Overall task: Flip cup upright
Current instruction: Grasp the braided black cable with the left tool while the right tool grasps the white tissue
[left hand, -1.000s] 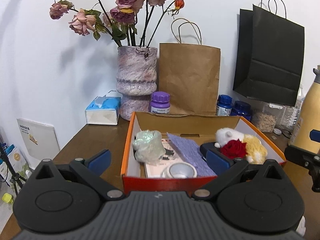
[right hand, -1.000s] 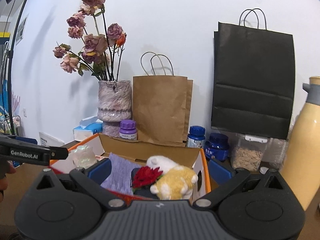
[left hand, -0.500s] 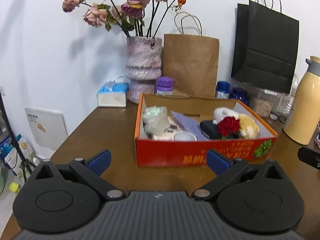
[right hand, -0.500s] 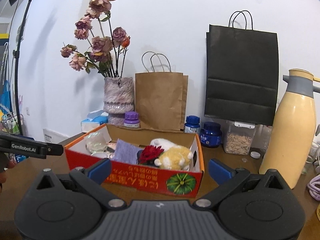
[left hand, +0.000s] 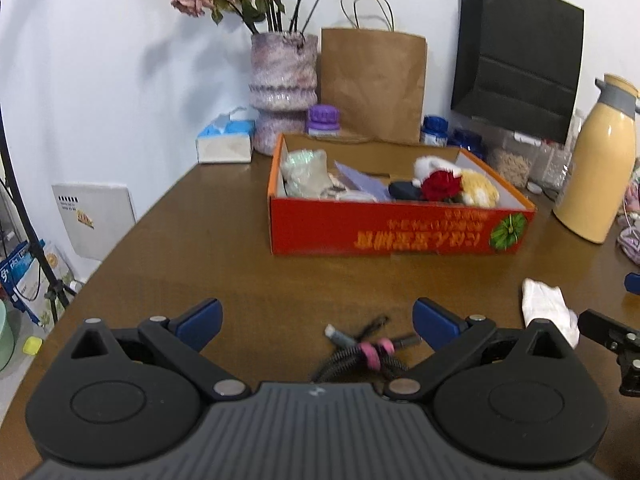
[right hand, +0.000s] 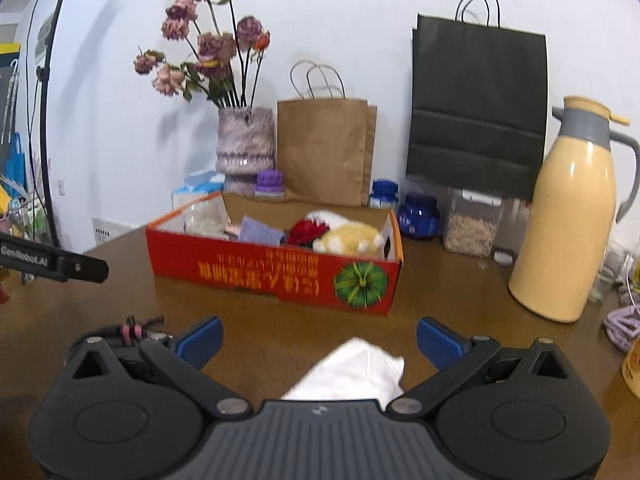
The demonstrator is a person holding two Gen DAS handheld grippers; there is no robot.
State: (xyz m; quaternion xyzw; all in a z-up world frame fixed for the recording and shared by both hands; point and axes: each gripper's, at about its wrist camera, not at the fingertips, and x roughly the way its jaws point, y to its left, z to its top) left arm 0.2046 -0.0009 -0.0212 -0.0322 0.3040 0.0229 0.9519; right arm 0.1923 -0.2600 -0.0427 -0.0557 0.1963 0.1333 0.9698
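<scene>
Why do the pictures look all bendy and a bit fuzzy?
Left wrist view: the fisheye lens bows the wall and the table, and the red box lettering is smeared by motion. Right wrist view: same bending at the edges, the white cloth near the lens is soft, and the yellow jug shows a small glare spot.

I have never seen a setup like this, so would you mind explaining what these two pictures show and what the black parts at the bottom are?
Each picture comes from a fisheye camera mounted on a hand-held tool that a person carries, one per hand. The black parts with blue tips are its tongs: the left tongs and the right tongs, both open and holding nothing. Both cameras look across a brown table. On it stand a red box of odds and ends, a vase of dried roses, paper bags and a yellow thermos. A bundled cable lies before the left tongs, a white cloth before the right. No cup is clearly visible.
</scene>
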